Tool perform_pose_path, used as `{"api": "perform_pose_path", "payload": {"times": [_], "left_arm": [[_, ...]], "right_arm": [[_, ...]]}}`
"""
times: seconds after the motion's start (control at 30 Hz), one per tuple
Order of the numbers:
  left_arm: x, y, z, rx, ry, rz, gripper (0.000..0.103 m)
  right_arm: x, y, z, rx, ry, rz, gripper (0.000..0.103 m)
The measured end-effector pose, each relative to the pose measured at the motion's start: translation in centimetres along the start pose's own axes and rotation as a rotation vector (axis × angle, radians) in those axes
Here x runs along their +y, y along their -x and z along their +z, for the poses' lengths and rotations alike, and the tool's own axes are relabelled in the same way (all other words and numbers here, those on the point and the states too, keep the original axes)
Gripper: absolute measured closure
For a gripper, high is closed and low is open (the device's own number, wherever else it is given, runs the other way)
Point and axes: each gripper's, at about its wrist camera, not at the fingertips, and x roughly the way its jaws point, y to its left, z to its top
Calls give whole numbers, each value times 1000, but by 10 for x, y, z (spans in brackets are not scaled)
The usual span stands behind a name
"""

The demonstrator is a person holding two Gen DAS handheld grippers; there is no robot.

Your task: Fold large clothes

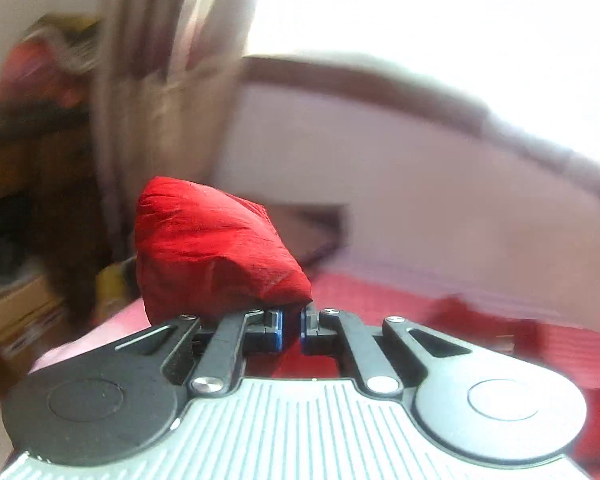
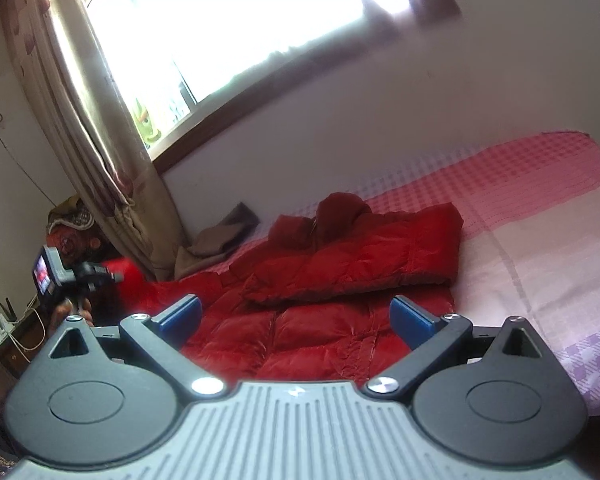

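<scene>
Red padded jacket (image 1: 216, 240) is bunching above the left gripper (image 1: 291, 330) in the left wrist view, a puffy corner of it pinched between the blue pads (image 1: 275, 330), which are sitting nearly together on the cloth. Behind it, more of the red fabric is lying on the bed (image 1: 440, 216), and the curtain (image 1: 160, 80) and wall are smearing into blur.

From the right wrist view, the jacket (image 2: 340, 280) is spreading over the near part of the bed (image 2: 540, 208), toward its left edge, with one part already doubled over the body and the hood pointing at the wall under the window (image 2: 220, 20). The right gripper (image 2: 296, 316) is hovering just over the near hem with its jaws standing wide and nothing between them. At the bed's left edge a hand is holding the left gripper (image 2: 114, 278), red cloth trailing from its tip.

Risk, as I judge it: the shell looks slick and puffy, so a small pinched corner could slide out mid-lift. With the near hem unpinned, the pull may also drag the whole garment sideways and undo the earlier fold.
</scene>
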Motion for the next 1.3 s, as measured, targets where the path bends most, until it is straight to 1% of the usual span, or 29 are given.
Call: {"api": "perform_pose_path", "payload": {"times": [0.1, 0.17, 0.23, 0.3, 0.37, 0.43, 0.47, 0.5, 0.53, 0.57, 0.6, 0.63, 0.67, 0.7, 0.77, 0.8, 0.87, 0.97, 1.03, 1.17, 1.3], "left_arm": [[-58, 9, 7, 3, -48, -131, 96], [-100, 10, 2, 16, -98, -211, 96], [-142, 9, -10, 21, -171, -277, 96], [-179, 2, -28, 45, -232, -325, 96], [-210, -14, -51, 103, -292, -361, 96], [-231, -30, -72, 148, -342, -377, 92], [-238, -37, -85, 162, -371, -382, 91], [-244, -42, -95, 172, -393, -387, 85], [-248, -47, -103, 183, -412, -395, 72], [-252, -53, -110, 202, -425, -416, 64], [-252, -56, -117, 210, -432, -430, 48], [-250, -55, -122, 207, -437, -438, 29], [-248, -51, -129, 190, -447, -448, 19], [-248, -48, -131, 167, -458, -457, 2], [-246, -39, -134, 118, -467, -454, 0], [-241, -32, -136, 117, -463, -460, 0], [-235, -19, -133, 136, -439, -473, 0], [-209, 2, -125, 162, -402, -495, 0], [-190, 20, -124, 172, -402, -491, 0], [-133, 61, -136, 190, -397, -440, 0], [-70, 89, -159, 270, -346, -363, 0]], "right_arm": [[-6, -1, -1, -13, -18, 20, 2], [-9, -3, -1, -20, -23, 24, 2], [-12, -5, -1, -26, -28, 28, 2], [-16, -7, 0, -32, -35, 36, 2], [-20, -9, -1, -40, -45, 48, 2], [-25, -10, -1, -45, -52, 49, 2], [-27, -10, -2, -47, -56, 50, 2], [-30, -11, -4, -46, -63, 51, 2], [-32, -12, -6, -41, -69, 49, 2], [-35, -14, -8, -35, -71, 43, 2], [-38, -14, -11, -30, -71, 37, 2], [-40, -15, -13, -26, -74, 33, 2], [-44, -15, -16, -21, -81, 29, 2], [-46, -16, -18, -17, -90, 26, 2], [-52, -17, -23, -12, -110, 19, 2], [-53, -17, -25, -9, -119, 18, 2], [-57, -18, -30, 1, -134, 14, 2], [-61, -14, -40, 33, -144, -1, 2], [-64, -6, -49, 58, -143, -22, 2], [-74, 13, -69, 115, -169, -66, 2], [-77, 26, -90, 159, -203, -79, 2]]}}
